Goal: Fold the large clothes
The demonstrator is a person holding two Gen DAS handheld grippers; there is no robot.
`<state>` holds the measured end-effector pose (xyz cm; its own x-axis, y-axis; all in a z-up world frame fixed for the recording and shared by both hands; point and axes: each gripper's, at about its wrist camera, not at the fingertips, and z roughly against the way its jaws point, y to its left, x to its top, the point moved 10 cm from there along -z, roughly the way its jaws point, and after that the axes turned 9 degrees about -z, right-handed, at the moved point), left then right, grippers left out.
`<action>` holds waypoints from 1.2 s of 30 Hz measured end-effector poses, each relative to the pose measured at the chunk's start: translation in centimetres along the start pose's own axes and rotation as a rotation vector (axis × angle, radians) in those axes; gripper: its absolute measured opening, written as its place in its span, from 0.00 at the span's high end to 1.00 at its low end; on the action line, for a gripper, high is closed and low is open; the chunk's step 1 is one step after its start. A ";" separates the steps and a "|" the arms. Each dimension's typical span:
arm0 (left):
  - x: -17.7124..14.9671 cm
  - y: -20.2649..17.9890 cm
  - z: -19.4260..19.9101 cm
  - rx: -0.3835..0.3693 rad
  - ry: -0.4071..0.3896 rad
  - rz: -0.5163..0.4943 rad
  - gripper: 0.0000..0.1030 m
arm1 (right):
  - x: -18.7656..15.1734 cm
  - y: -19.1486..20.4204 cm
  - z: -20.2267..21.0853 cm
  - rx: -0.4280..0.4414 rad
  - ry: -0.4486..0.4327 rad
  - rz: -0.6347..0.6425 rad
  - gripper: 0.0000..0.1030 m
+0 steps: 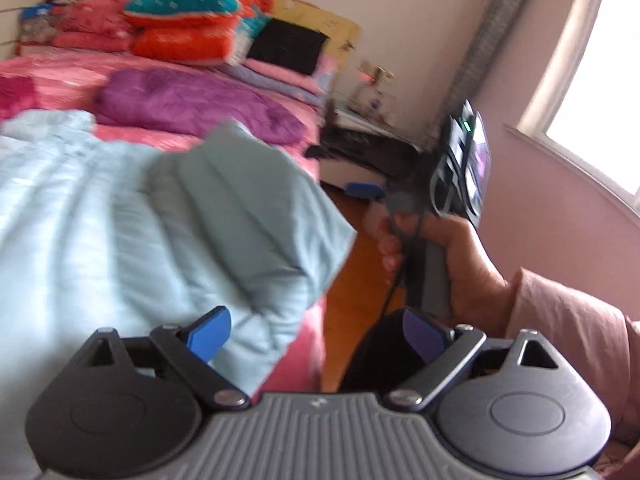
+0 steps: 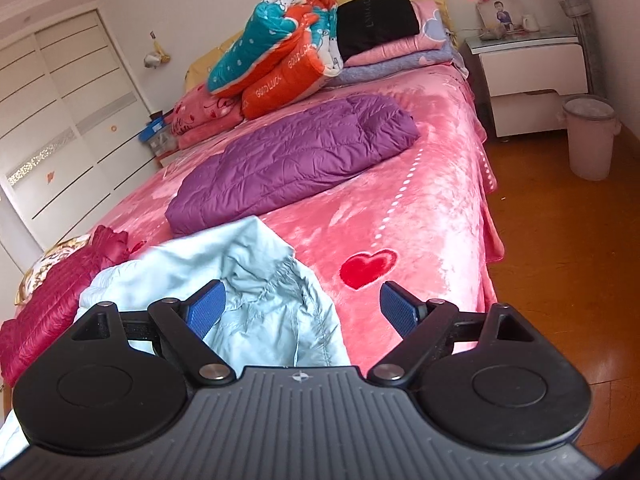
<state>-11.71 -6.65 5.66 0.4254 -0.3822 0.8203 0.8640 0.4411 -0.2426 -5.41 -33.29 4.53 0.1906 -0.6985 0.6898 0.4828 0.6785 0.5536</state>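
Both hand-held grippers, left [image 1: 316, 334] & right [image 2: 302, 308], are wide open w/ nothing gripped, over the pale blue jacket [image 2: 240, 292] rumpled at the bed [image 2: 420, 184] foot. I'd pinch hem corners, pull flat before folding. Count: 1 blue, 1 purple jacket [image 2: 292, 160], 1 red jacket [image 2: 56, 292].

Left wrist view: close over the pale blue jacket [image 1: 120, 208] at the bed's [image 1: 60, 76] near edge, facing the headboard; blurred; the right hand [image 1: 452, 264] at right of frame.
Right wrist view: higher, looking along the bed [image 2: 432, 168] toward the headboard, nightstand [image 2: 528, 76] upper right.
Shared: blue jacket [image 2: 256, 304], purple jacket [image 1: 192, 104] [image 2: 296, 156], piled quilts [image 1: 188, 20] [image 2: 280, 52].
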 end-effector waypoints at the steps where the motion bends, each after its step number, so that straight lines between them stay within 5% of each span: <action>1: 0.2 0.6 1.2 0.027 -0.019 0.009 0.10 | 0.0 0.1 0.0 0.003 -0.004 -0.002 0.00; 8: -1.3 7.9 9.7 0.304 -0.120 0.172 0.08 | 0.6 2.1 1.5 0.095 -0.037 0.014 0.00; 14: -3.6 13.6 15.8 0.554 -0.149 0.289 0.07 | -1.2 9.8 5.2 0.320 -0.018 0.157 0.00; 20: -4.3 16.2 20.0 0.703 -0.179 0.303 0.05 | -10.1 18.3 9.6 0.542 0.126 0.456 0.00; 26: -4.8 16.8 22.3 0.771 -0.226 0.315 0.02 | -21.8 22.0 13.1 0.707 0.461 0.602 0.00; 30: -5.9 17.0 23.9 0.784 -0.250 0.349 0.02 | -28.5 22.2 14.0 0.705 0.613 0.749 0.00; 36: -7.5 17.4 24.6 0.780 -0.263 0.385 0.01 | -31.9 19.8 8.9 0.448 0.626 0.792 0.01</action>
<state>-6.42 23.83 8.03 0.4893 0.0611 0.8700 0.2066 0.9611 -0.1836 -9.52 4.41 -2.34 0.7692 0.0645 0.6357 -0.2963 0.9175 0.2654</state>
